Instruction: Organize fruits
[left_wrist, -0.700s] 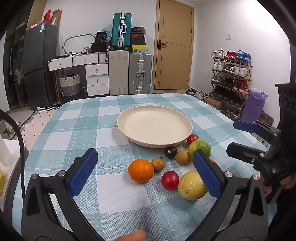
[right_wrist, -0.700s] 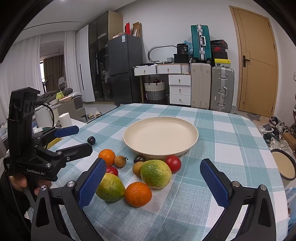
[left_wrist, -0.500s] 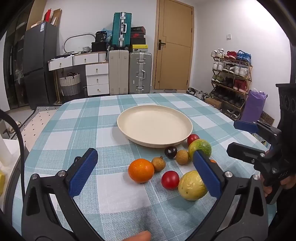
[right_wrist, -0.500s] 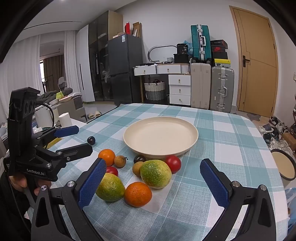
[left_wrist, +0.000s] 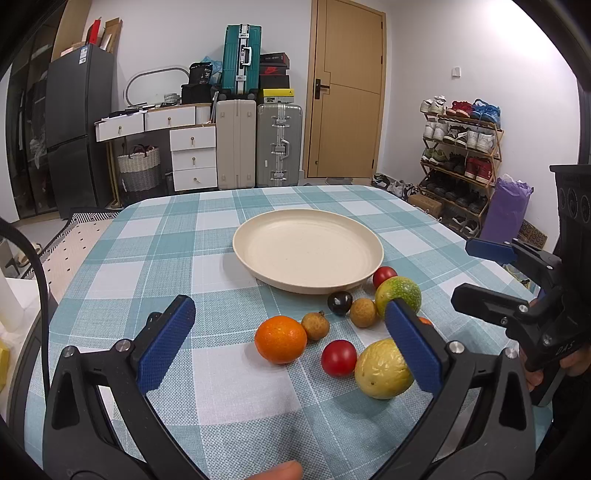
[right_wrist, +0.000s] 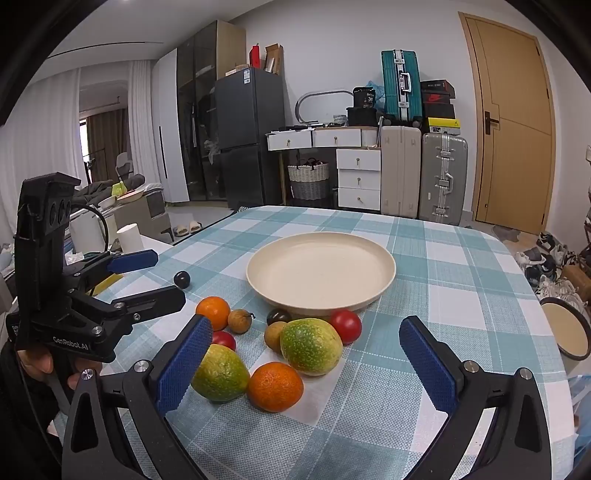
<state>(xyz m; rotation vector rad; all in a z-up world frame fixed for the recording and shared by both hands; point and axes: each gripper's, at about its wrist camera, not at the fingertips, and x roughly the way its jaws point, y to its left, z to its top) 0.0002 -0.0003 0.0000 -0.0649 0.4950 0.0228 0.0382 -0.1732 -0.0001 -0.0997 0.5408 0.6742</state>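
An empty cream plate sits mid-table on the checked cloth. Fruit lies in a cluster in front of it: two oranges, red tomatoes, a yellow-green fruit, a green-orange one, small brown longans and a dark plum. Another dark plum lies apart at the left. My left gripper is open above the near side of the cluster. My right gripper is open over the fruit, holding nothing.
The table edge curves close on both sides. A round cream-topped stool stands off the table's right edge. Suitcases, drawers, a fridge and a shoe rack line the room behind. A fingertip shows at the bottom of the left wrist view.
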